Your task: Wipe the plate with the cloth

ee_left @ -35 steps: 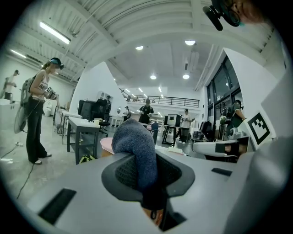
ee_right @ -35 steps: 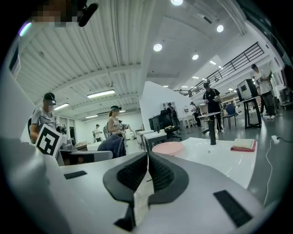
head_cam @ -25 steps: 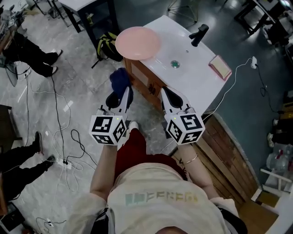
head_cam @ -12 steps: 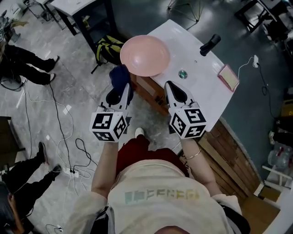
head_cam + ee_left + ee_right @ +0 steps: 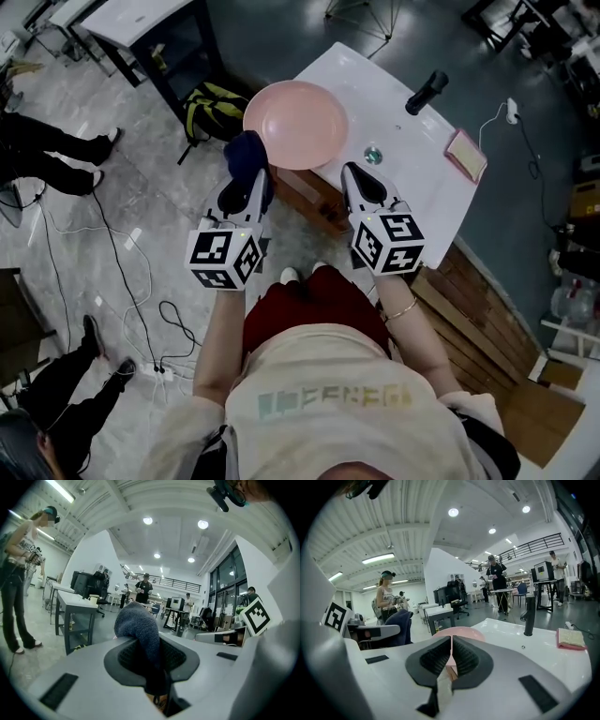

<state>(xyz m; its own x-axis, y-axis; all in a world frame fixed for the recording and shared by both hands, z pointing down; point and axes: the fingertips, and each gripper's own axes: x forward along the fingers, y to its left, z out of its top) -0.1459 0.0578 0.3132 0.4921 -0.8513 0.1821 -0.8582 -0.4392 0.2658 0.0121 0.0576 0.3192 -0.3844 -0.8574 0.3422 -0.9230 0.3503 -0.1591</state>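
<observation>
Near round pink plate [image 5: 295,124], left gripper [image 5: 151,648] pinches fuzzy navy cloth [image 5: 138,625].

A white table [image 5: 422,187] has a black tap [image 5: 425,93] and a small pink pad [image 5: 467,156] on it. A yellow and black bag [image 5: 208,103] lies on the floor. A person's legs [image 5: 56,155] show at the far left.

pink plate [image 5: 295,124], dark blue cloth [image 5: 246,157]
</observation>
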